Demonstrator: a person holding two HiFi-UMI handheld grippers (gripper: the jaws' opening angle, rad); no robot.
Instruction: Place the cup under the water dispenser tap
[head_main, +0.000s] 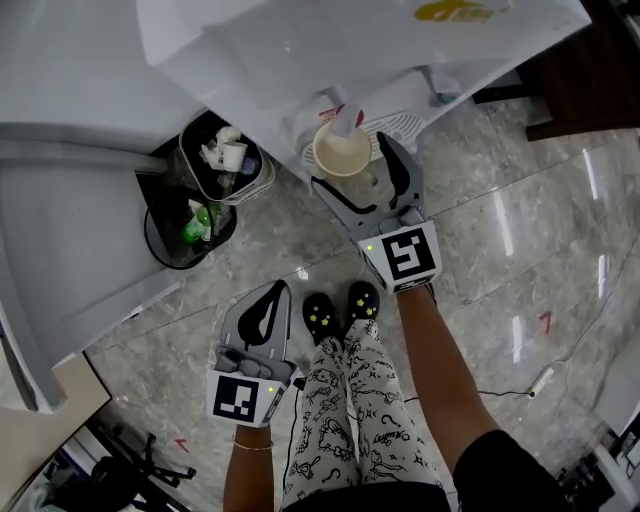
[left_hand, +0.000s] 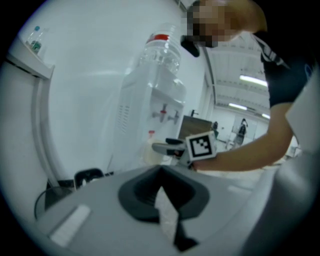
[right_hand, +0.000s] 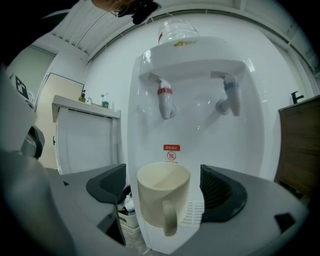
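Observation:
A cream cup (head_main: 342, 150) (right_hand: 162, 197) stands upright on the white drip tray (head_main: 397, 124) (right_hand: 198, 212) of the water dispenser (head_main: 300, 40) (right_hand: 195, 95). It sits below the red tap (right_hand: 165, 102), its handle turned toward me; a blue tap (right_hand: 230, 100) is to the right. My right gripper (head_main: 350, 162) (right_hand: 165, 187) is open around the cup, with a gap on each side between pads and cup. My left gripper (head_main: 272, 293) (left_hand: 162, 200) hangs low near my legs, jaws together and holding nothing.
Two bins with rubbish (head_main: 225, 155) (head_main: 190, 225) stand left of the dispenser, against a white cabinet (head_main: 60, 220). A dark wooden cabinet (head_main: 590, 60) is to the right. My slippered feet (head_main: 340, 305) are on the marble floor, and a cable (head_main: 520, 385) lies at right.

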